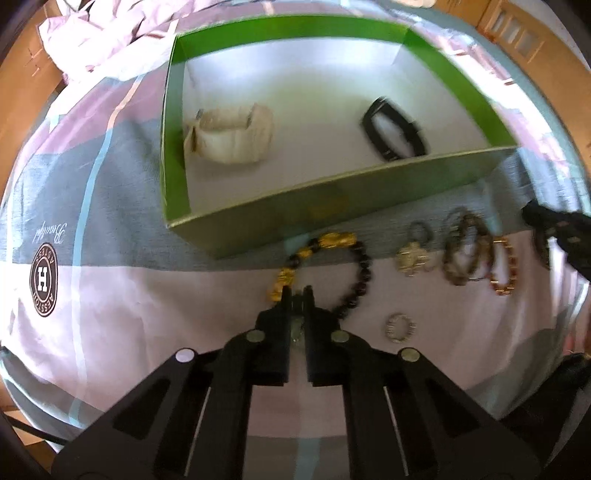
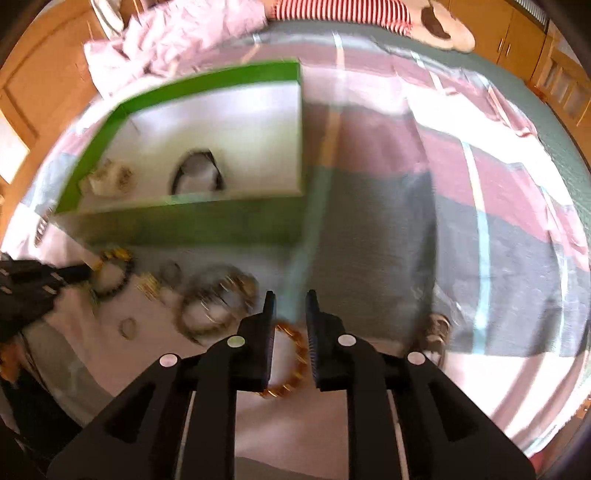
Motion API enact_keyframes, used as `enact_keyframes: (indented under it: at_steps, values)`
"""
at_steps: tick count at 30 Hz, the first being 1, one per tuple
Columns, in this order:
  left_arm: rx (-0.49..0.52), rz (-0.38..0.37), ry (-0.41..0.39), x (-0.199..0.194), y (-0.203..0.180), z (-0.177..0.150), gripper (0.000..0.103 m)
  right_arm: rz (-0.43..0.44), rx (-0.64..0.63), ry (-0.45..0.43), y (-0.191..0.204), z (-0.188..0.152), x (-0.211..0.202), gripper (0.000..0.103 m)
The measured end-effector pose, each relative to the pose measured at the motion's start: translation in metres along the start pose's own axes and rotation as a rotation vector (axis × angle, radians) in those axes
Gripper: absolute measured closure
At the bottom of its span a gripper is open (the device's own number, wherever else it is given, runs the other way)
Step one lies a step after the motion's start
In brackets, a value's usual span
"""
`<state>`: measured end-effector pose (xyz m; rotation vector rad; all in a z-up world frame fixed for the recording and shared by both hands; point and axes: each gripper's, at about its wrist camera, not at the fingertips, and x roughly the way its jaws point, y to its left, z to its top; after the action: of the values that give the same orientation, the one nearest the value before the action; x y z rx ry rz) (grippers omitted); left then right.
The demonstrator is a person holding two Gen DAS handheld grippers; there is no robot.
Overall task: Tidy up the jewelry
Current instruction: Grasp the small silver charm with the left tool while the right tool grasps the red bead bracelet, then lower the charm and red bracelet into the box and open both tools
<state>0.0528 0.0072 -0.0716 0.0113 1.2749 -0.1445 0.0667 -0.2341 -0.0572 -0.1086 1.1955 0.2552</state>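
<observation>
A green box (image 1: 295, 206) with a white floor lies on the bedsheet. It holds a cream bracelet (image 1: 231, 134) and a black band (image 1: 395, 129). My left gripper (image 1: 297, 293) is nearly shut at the near edge of a black bead bracelet with gold charms (image 1: 332, 266); whether it grips the bracelet is unclear. To its right lie a gold charm ring (image 1: 413, 256), brown bead bracelets (image 1: 463, 251), an amber bracelet (image 1: 504, 266) and a silver ring (image 1: 400, 328). My right gripper (image 2: 291, 295) is open above the amber bracelet (image 2: 291, 360). The box (image 2: 184, 221) is to its left.
A crumpled pink sheet (image 1: 110, 33) lies behind the box. A striped plush toy (image 2: 369, 14) sits at the far edge of the bed. A small beaded item (image 2: 437, 326) lies right of my right gripper. Wooden cabinets (image 2: 524, 40) stand around.
</observation>
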Motion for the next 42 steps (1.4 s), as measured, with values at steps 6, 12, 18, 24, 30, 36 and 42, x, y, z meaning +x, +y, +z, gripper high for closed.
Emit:
enact_keyframes:
  at_steps: [6, 12, 18, 24, 30, 36, 42]
  values:
    - [0.009, -0.051, -0.018, -0.017, -0.001, 0.001, 0.090, -0.020, -0.091, 0.136, 0.008, -0.029, 0.032, 0.086]
    - [-0.016, -0.023, 0.010, -0.004, 0.005, 0.001, 0.065, 0.033, -0.139, 0.042, 0.022, -0.029, 0.015, 0.095]
    - [0.014, 0.003, 0.037, 0.013, -0.001, -0.004, 0.069, 0.061, -0.115, -0.025, 0.022, -0.019, 0.000, 0.095]
    - [0.027, 0.009, 0.032, 0.016, -0.006, -0.001, 0.096, 0.049, -0.113, -0.020, 0.026, -0.017, 0.001, 0.095]
    - [0.041, -0.008, -0.041, -0.010, -0.016, 0.003, 0.096, 0.059, -0.111, -0.106, 0.024, -0.009, -0.022, 0.095]
    - [0.078, -0.040, -0.169, -0.044, -0.026, 0.001, 0.096, 0.118, -0.106, -0.259, 0.025, 0.001, -0.056, 0.095]
    - [0.073, -0.061, -0.289, -0.086, -0.026, 0.012, 0.096, 0.178, -0.079, -0.420, 0.028, 0.013, -0.084, 0.095]
